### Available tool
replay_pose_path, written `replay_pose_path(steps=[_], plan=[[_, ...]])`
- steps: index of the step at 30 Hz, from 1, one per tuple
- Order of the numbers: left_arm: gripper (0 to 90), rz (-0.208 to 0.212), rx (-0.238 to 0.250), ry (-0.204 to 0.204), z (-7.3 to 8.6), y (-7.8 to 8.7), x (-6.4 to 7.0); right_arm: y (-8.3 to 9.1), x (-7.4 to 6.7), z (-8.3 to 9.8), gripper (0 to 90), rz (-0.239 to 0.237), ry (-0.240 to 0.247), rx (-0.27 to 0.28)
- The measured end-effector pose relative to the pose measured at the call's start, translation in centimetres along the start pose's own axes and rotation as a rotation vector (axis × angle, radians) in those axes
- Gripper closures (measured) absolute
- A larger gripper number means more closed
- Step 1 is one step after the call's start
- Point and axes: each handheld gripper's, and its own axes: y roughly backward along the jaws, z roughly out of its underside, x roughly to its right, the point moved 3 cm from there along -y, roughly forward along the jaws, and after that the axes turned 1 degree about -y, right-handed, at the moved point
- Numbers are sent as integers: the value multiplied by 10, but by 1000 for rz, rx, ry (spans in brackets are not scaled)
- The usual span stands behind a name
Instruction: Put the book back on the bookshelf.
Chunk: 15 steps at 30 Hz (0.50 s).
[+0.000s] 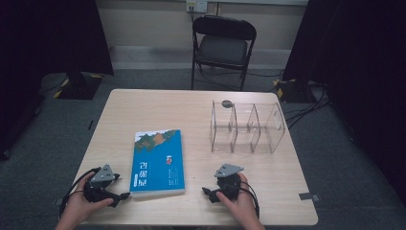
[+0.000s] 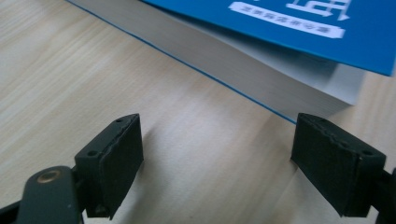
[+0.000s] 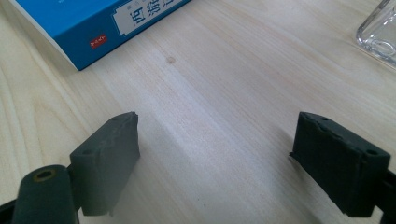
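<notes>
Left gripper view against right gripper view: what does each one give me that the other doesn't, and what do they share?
The left gripper view alone shows the blue book's thick white page block along its edge. The right gripper view alone shows a corner of the clear acrylic organizer and a small red mark on the book's cover. Both show the book, the light wooden table, and their own black jaws spread wide, holding nothing.

Cut-off edges and unreadable print

In the high view both forearms leave the frame at 6 o'clock, and the book cover print is too small to read. The left gripper view crops the book at 12 and 3 o'clock; the right gripper view cuts it at 11 o'clock and shows just a corner of the clear organizer at 2 o'clock.
</notes>
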Motion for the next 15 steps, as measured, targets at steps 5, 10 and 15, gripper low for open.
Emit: replay_pose_path(steps=[5, 10, 15], plan=[[166, 4, 6, -18, -2, 2, 8, 0, 0, 0, 136, -1, 1, 0], [191, -1, 1, -31, -2, 3, 11, 0, 0, 0, 136, -1, 1, 0], [186, 26, -7, -40, 2, 3, 17, 0, 0, 0, 136, -1, 1, 0]])
